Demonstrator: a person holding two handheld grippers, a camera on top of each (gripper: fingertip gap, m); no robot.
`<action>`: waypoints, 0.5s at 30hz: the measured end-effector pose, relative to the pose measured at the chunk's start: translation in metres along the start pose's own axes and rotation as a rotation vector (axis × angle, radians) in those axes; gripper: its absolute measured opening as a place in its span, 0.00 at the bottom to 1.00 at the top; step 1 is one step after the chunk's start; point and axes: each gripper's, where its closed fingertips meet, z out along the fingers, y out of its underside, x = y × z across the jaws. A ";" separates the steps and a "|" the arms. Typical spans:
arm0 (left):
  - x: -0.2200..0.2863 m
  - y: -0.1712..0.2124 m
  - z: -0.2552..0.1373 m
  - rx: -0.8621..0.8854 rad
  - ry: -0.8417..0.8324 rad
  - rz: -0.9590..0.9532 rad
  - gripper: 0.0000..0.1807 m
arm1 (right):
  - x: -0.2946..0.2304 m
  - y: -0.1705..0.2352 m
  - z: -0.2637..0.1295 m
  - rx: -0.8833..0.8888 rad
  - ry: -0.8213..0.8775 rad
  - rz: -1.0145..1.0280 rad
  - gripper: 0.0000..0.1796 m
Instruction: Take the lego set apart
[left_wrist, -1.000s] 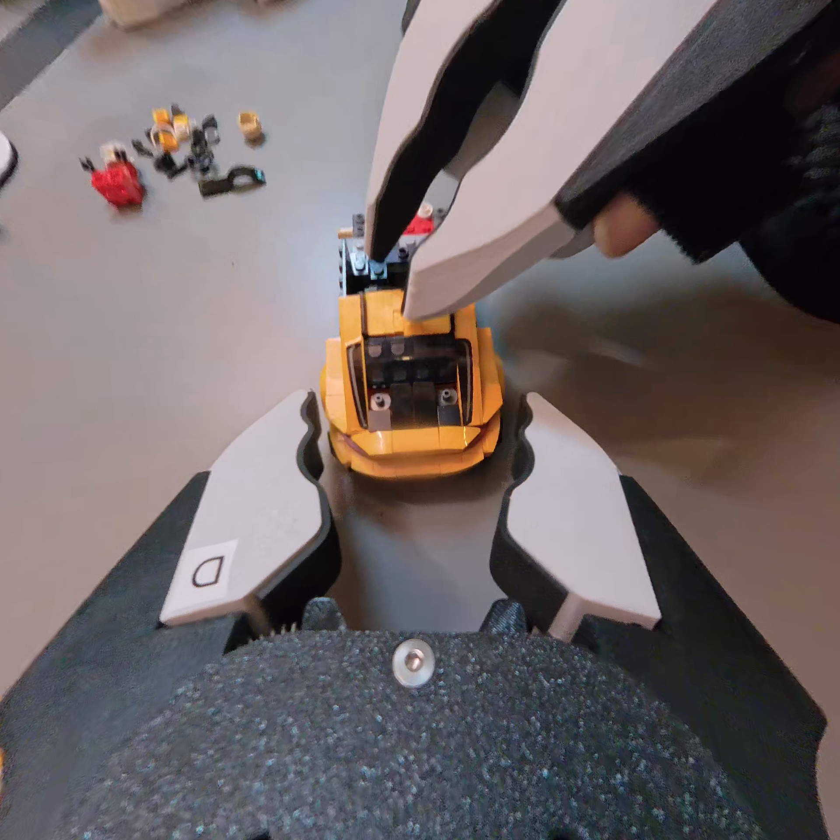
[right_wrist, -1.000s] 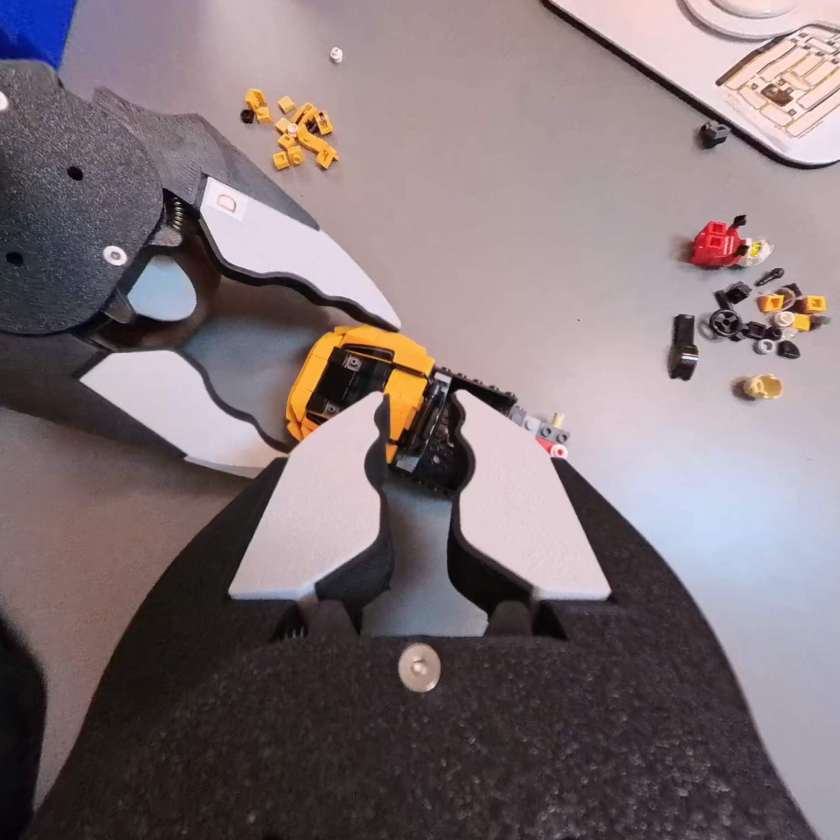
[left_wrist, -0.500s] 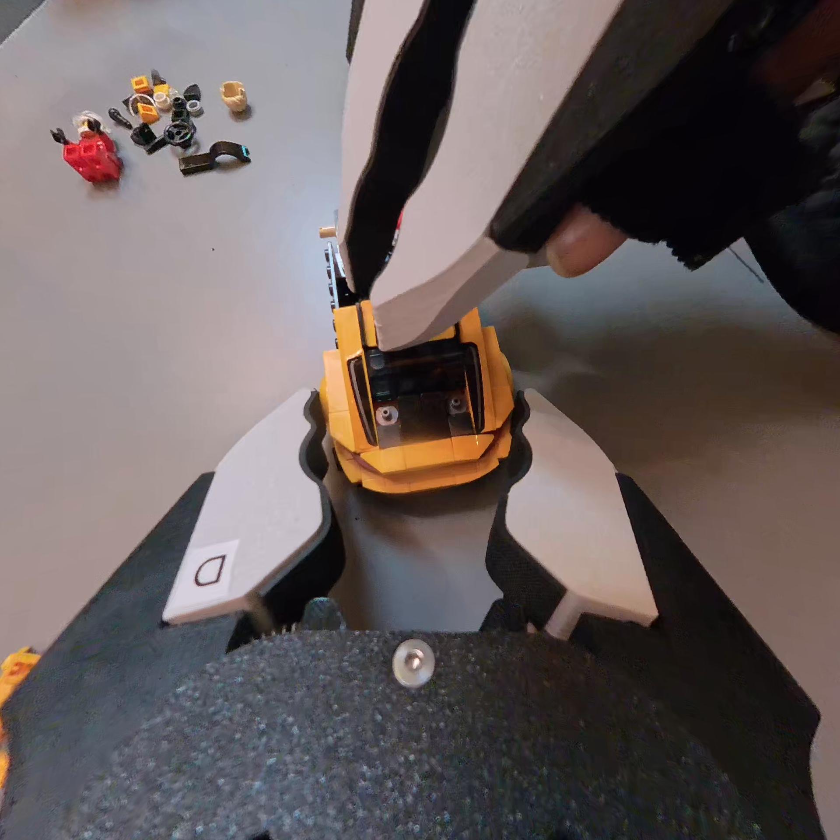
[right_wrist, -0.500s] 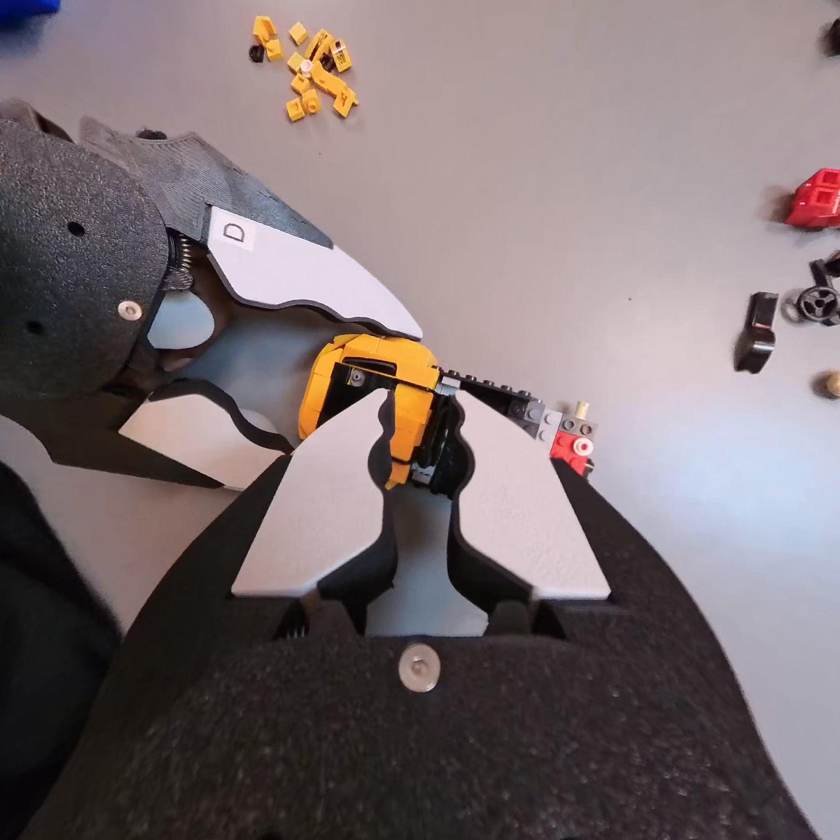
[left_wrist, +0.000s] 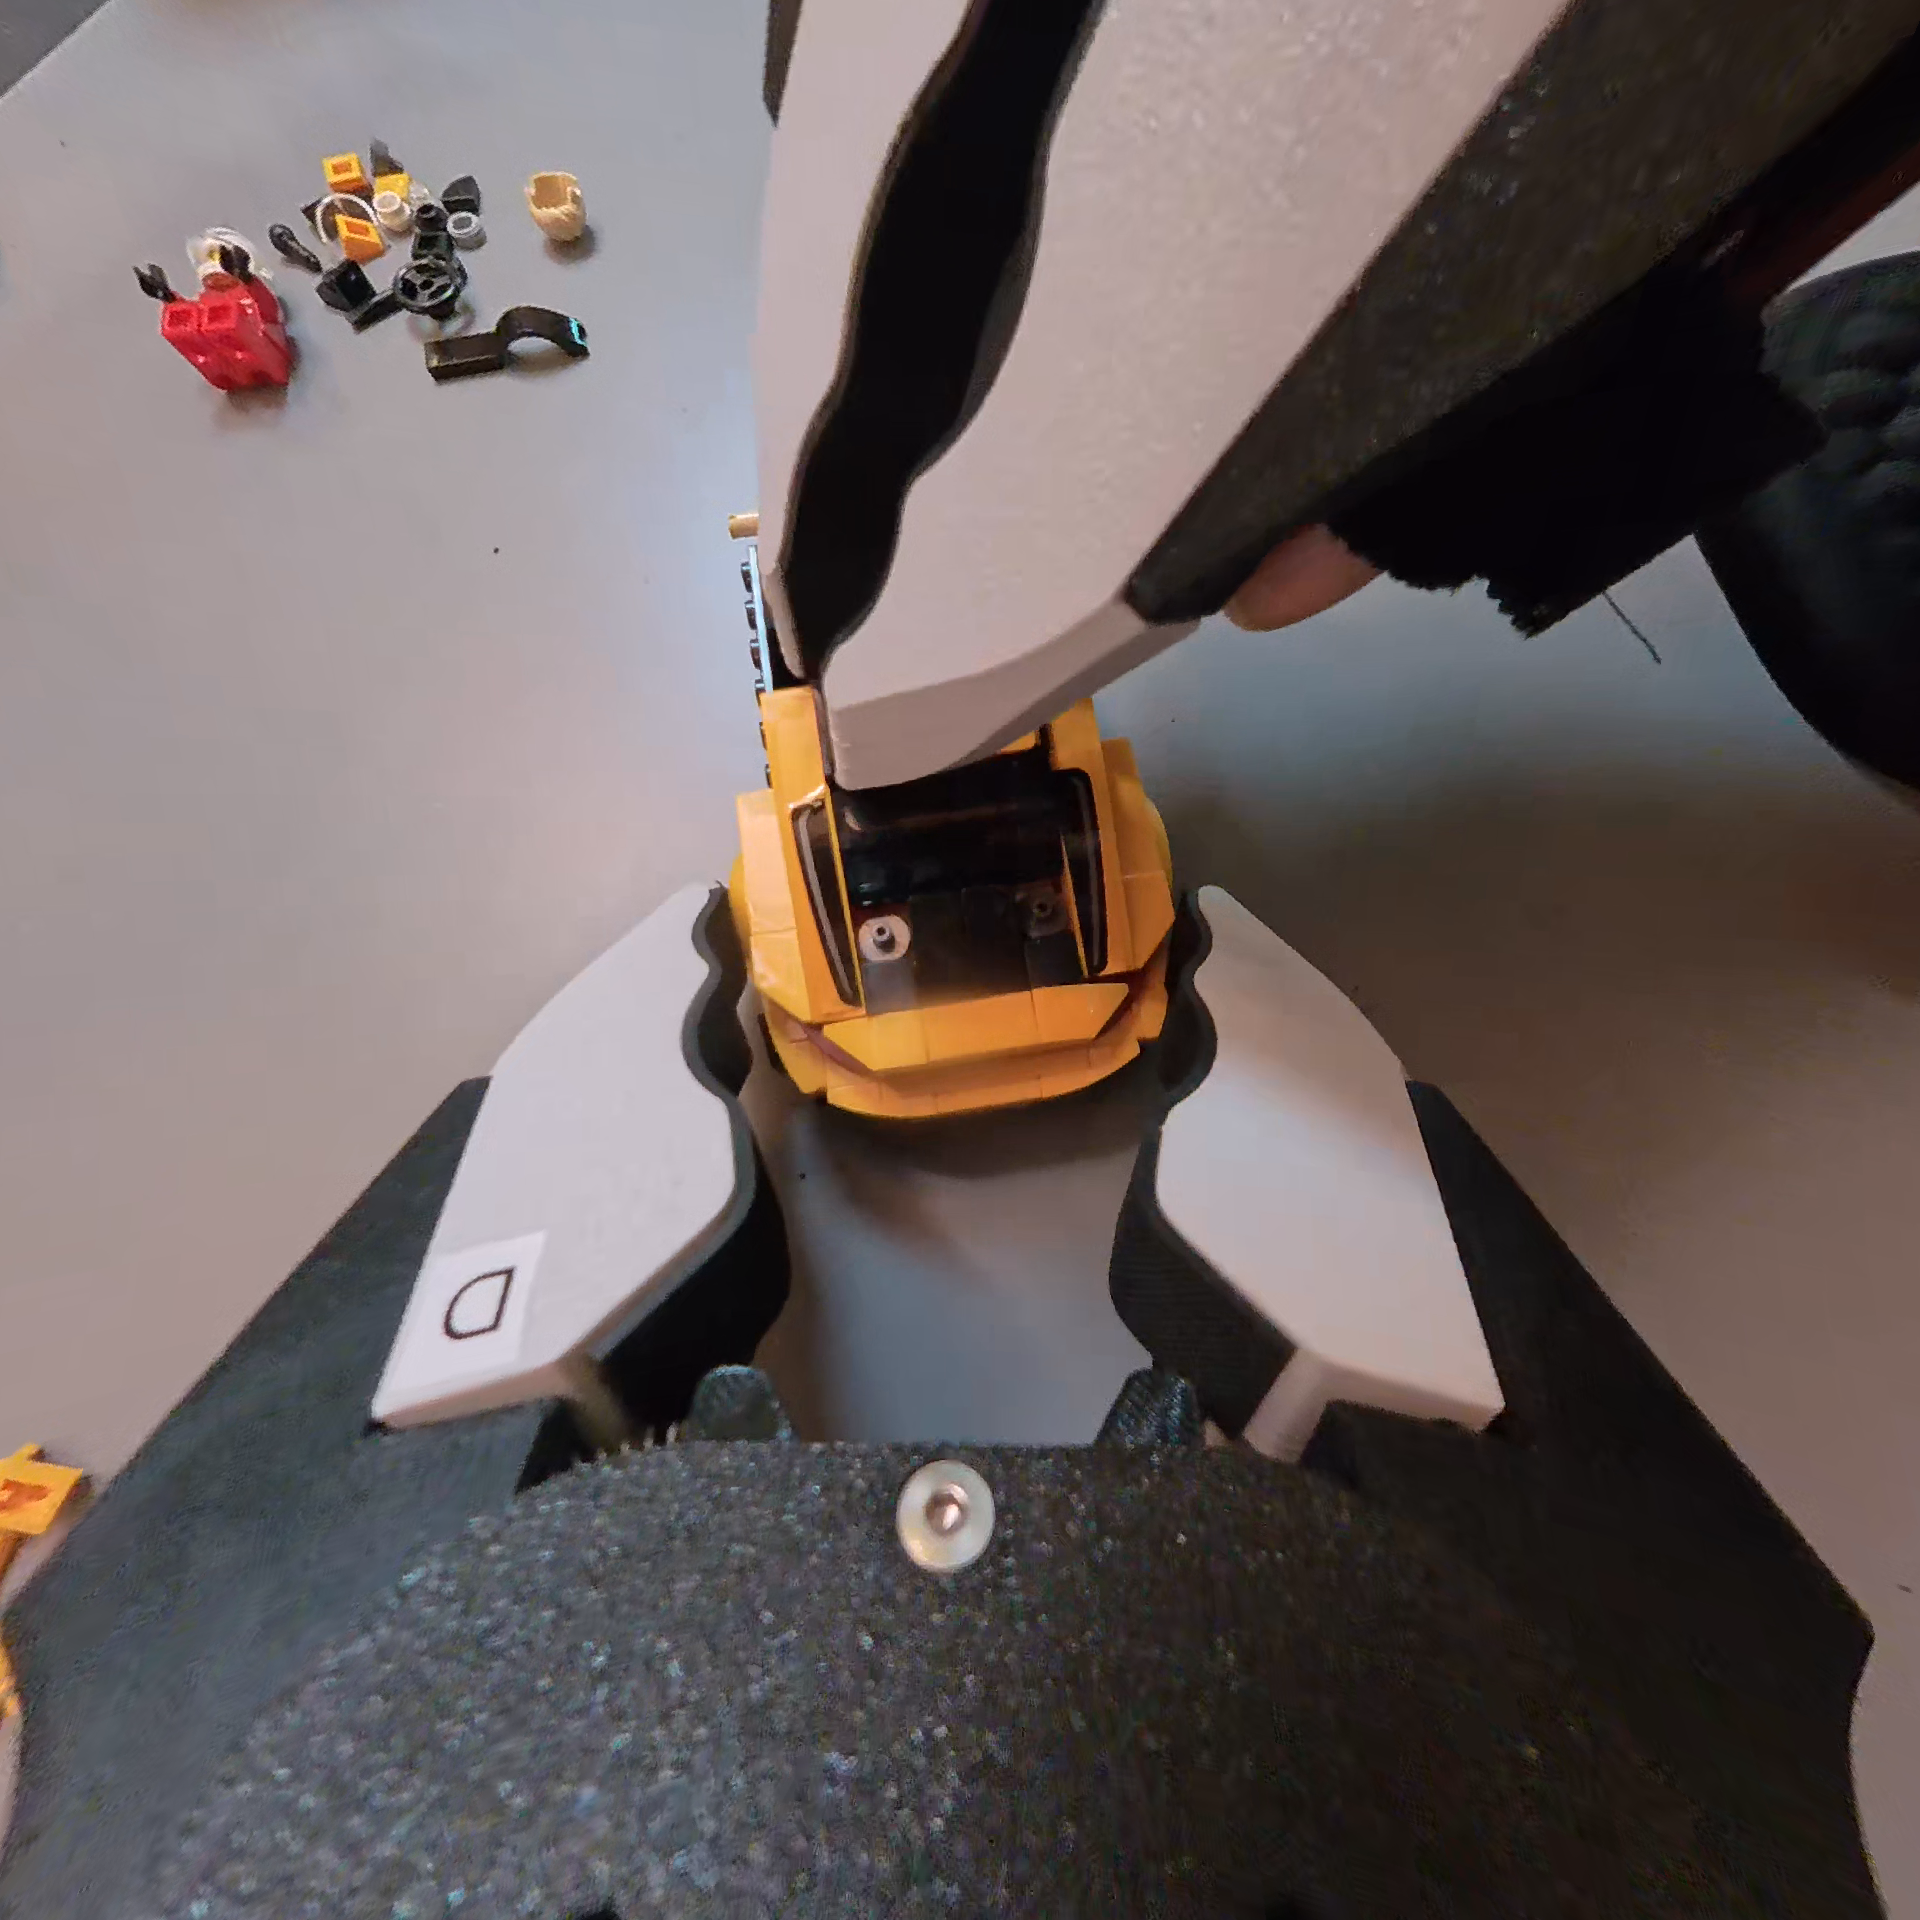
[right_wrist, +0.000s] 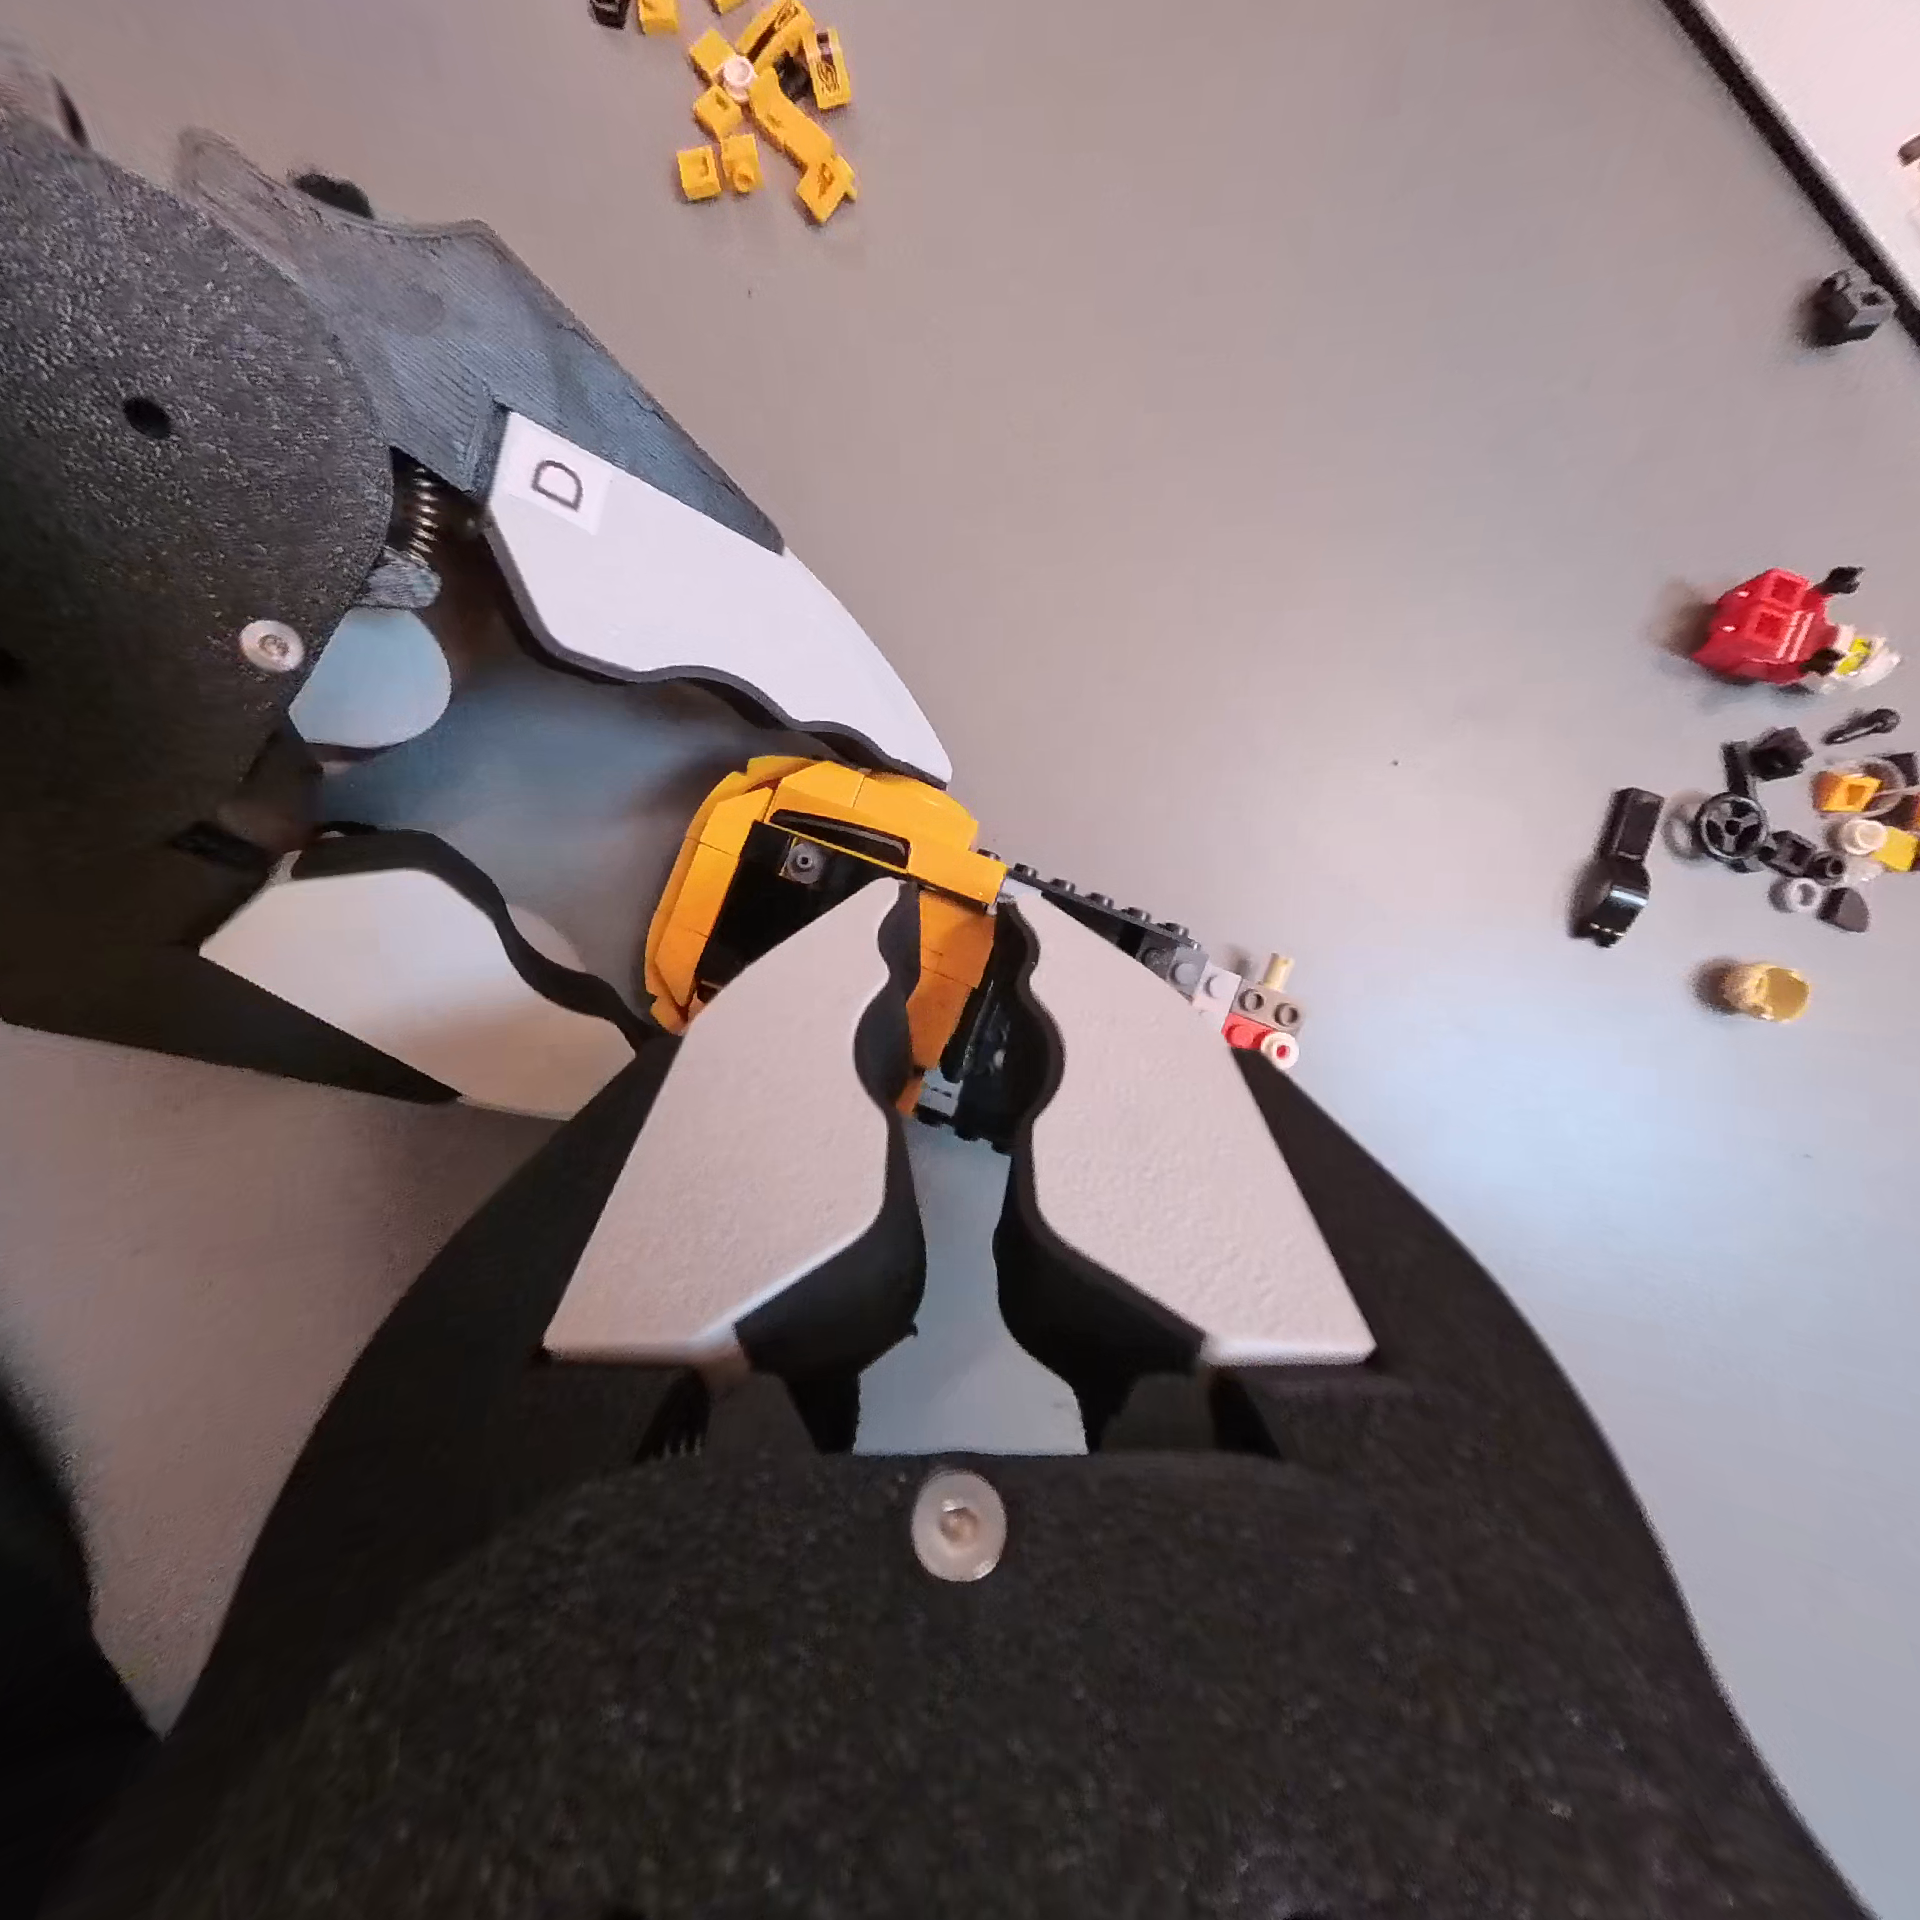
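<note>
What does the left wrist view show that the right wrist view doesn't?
Left wrist only: a fingertip behind the right tongs, and the car's open black interior head-on.

Right wrist only: the yellow brick pile, a lone black piece near a white board's edge, and the car's red-and-grey tail bricks.

Both: the yellow lego car held by the left tongs at its sides, right tongs pinching its upper part, the red piece and small black parts.

Left gripper (left_wrist: 961, 977): grainy black body, pale grey wavy-edged fingers, silver screw, white lettered sticker. Right gripper (right_wrist: 951, 925): same build. Black knit sleeve (left_wrist: 1621, 468).
</note>
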 end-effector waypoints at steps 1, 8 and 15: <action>0.000 0.000 0.001 0.004 0.001 -0.002 0.44 | 0.001 0.001 -0.001 0.002 -0.002 0.009 0.07; -0.005 -0.002 0.002 0.025 -0.010 -0.015 0.42 | 0.010 0.001 -0.004 0.034 0.042 0.017 0.07; -0.004 -0.002 0.002 0.028 0.014 -0.025 0.42 | 0.047 0.006 -0.054 0.120 0.200 0.051 0.00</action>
